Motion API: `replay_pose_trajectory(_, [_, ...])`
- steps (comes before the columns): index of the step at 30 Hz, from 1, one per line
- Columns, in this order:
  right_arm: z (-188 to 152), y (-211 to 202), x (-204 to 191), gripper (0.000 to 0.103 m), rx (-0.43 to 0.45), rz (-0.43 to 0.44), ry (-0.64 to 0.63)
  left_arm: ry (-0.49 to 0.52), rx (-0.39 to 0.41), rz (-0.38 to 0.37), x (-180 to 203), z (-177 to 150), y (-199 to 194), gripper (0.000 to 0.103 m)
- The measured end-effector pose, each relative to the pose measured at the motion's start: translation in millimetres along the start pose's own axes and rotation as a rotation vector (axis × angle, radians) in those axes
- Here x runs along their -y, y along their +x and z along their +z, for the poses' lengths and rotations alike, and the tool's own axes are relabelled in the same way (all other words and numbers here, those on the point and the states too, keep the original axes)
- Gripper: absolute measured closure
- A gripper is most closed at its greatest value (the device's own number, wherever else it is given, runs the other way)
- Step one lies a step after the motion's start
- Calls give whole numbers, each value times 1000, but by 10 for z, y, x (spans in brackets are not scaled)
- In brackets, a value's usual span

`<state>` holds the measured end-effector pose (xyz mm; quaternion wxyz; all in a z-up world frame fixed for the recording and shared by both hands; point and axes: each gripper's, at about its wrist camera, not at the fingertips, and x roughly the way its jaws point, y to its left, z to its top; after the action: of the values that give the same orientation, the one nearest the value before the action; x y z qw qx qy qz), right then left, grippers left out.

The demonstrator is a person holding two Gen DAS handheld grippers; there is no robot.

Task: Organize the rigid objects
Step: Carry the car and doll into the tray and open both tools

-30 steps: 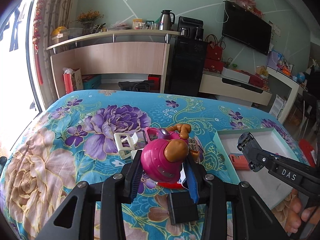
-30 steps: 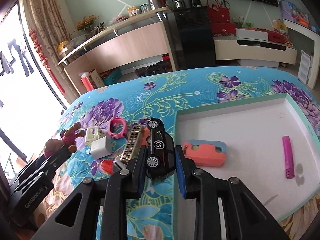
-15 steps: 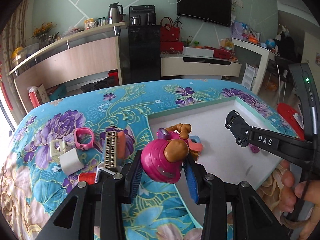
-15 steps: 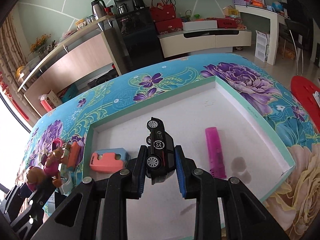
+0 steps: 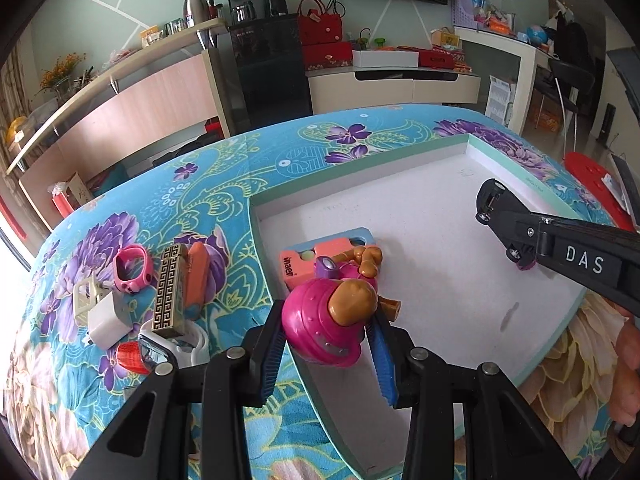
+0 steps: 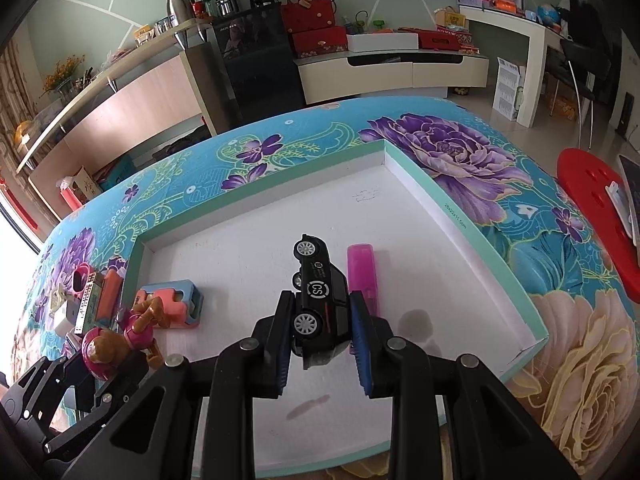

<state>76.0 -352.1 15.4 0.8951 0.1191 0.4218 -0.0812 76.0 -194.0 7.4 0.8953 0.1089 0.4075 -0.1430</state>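
Two grippers, both loaded; left gripper (image 5: 328, 344) clamped on a pink-helmeted toy dog figure (image 5: 332, 320), held over the near-left corner of the shallow white tray (image 6: 460, 216) with mint-green rim; right gripper (image 6: 322, 332) clenched on a black toy car (image 6: 320, 304), car tilted nose-up with wheels facing left, held above the tray floor; cannot tell if it touches the floor; pink rectangular bar (image 6: 362, 272) lies flat in the tray just right of the car; orange-and-blue block (image 5: 324, 256) lies in the tray near its left wall, just beyond the figure; tray sits on a floral blue bedspread (image 5: 224, 184); left of the tray on the bedspread, a cluster: pink watch band (image 5: 130, 270), gold patterned bar (image 5: 170, 292), orange piece (image 5: 198, 272), white charger (image 5: 106, 320), white smartwatch (image 5: 172, 346), small red item (image 5: 130, 356), all close together, some touching.
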Motion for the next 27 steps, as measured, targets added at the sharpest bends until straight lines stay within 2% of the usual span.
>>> replay_pose_trajectory(6, [-22,31,-25,75,-31,-20,-35,8,-41,8,-7,10,-11,60])
replay_pose_trajectory(8, [-19,25,-2,74,-34,-17,-24,-3,-42,5,-48,37,-51,55])
replay_pose_trajectory(10, [-11,2,15,70,-31,-15,-13,-15,-42,9,-90,73,-106,43])
replay_pose_trajectory(12, [-8,-26,21,61,-35,-23,-12,-26,-40,21,-141,115,-177,38])
replay_pose_trajectory(14, [-1,-65,17,59,-32,-32,-18,-41,-37,38,-208,161,-251,36])
replay_pose_trajectory(16, [10,-113,12,55,-26,-43,-21,-63,-45,60,-294,207,-305,26])
replay_pose_trajectory(18, [21,-159,1,29,-17,-42,-25,-95,-48,80,-399,242,-356,20])
replay_pose_trajectory(20, [28,-207,-32,24,3,-37,-37,-126,-47,98,-501,260,-400,13])
replay_pose_trajectory(22, [42,-227,-76,23,12,-23,-50,-153,-48,128,-591,271,-425,0])
replay_pose_trajectory(24, [45,-217,-131,11,10,-10,-64,-180,-51,154,-677,272,-429,0])
replay_pose_trajectory(27, [43,-197,-215,8,8,-20,-87,-225,-74,176,-795,253,-389,0])
